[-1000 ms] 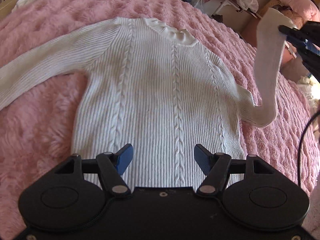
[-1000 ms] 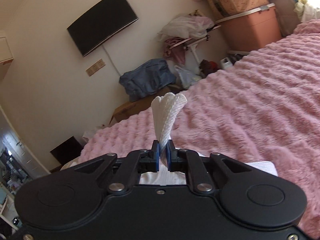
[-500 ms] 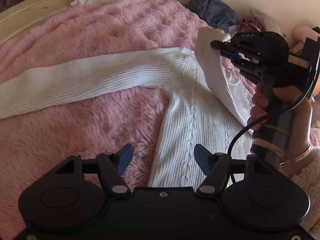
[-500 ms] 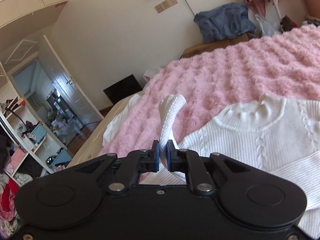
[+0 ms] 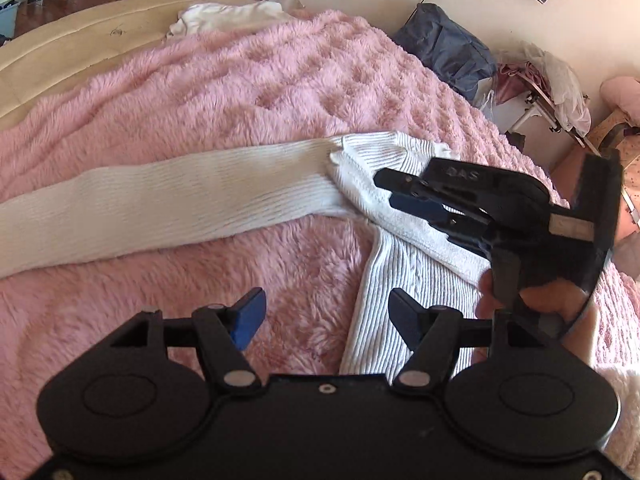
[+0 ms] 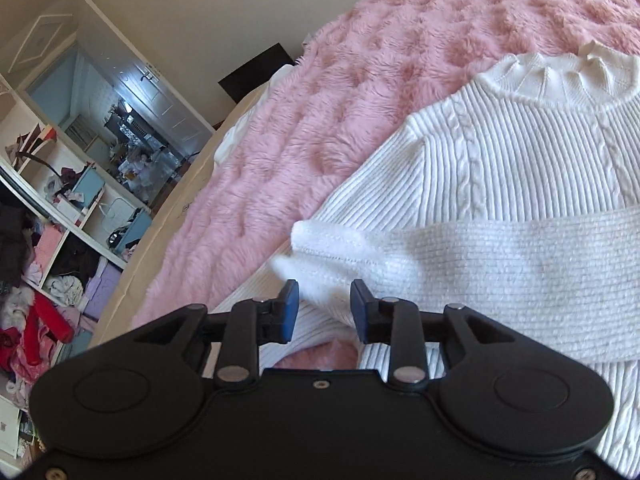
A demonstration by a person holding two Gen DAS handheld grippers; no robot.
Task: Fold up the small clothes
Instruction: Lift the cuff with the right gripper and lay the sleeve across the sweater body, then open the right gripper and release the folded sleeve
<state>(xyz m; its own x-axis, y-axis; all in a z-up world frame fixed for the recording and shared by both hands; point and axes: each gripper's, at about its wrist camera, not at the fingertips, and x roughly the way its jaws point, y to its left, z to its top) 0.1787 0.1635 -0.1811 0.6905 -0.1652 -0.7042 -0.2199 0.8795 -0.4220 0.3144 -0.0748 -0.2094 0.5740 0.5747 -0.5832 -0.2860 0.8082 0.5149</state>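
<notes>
A white cable-knit sweater lies flat on a pink fluffy blanket. Its right sleeve is folded across the chest, the cuff resting just ahead of my right gripper, which is open with the cuff between its fingers. In the left wrist view the other sleeve stretches out to the left over the blanket. My left gripper is open and empty above the sweater's left side edge. The right gripper shows there over the folded cuff.
A second white garment lies at the bed's far edge. Blue clothing and a laden rack stand by the wall. An open shelf of clothes and a doorway are beyond the bed.
My right gripper carried the sleeve cuff across the sweater, lowered it onto the chest and opened. My left gripper swung left toward the outstretched sleeve.
</notes>
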